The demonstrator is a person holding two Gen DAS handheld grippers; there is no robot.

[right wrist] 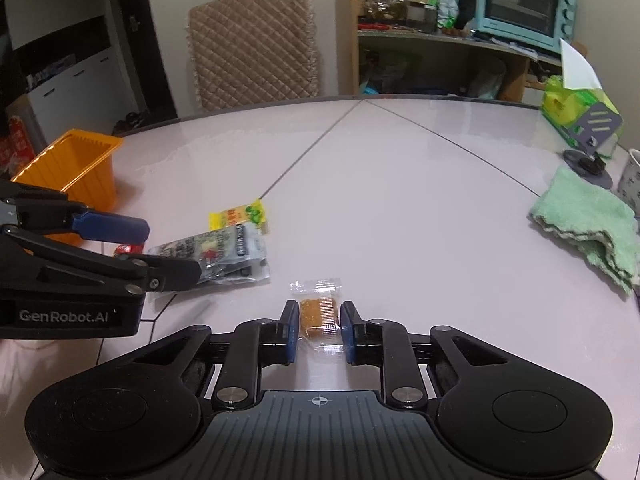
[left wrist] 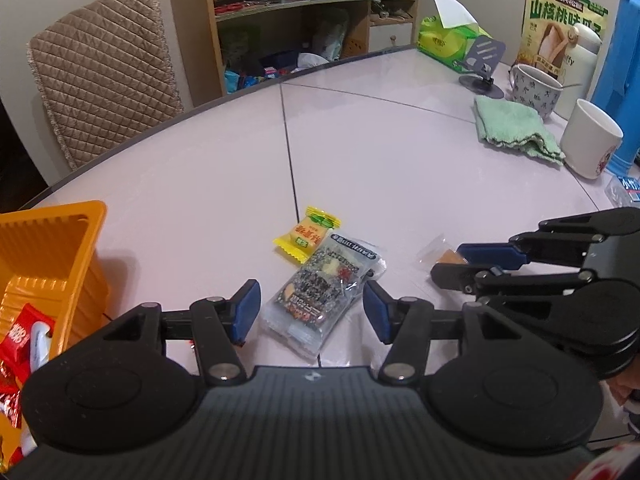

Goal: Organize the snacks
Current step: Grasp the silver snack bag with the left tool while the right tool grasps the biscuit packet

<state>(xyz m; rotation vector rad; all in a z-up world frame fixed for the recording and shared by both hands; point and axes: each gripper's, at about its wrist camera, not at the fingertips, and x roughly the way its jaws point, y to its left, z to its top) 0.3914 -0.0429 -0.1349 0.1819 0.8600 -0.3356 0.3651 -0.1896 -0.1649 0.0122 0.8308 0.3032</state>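
I see the desk (right wrist: 400, 208) with an orange basket (left wrist: 52, 248) left of my left tongs (left wrist: 310, 306). Left tongs spread, straddling the grey snack bag (left wrist: 320, 292), pads not touching. Yellow candy (left wrist: 306, 234) just beyond. Right tongs (right wrist: 319, 330) pinching the small brown cracker packet (right wrist: 318, 312).

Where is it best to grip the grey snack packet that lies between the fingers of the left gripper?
Grip the grey snack packet across its narrow middle, coming from above. It lies flat on the table with its long sides facing the left gripper pads; the sealed ends are thin and would likely slip.
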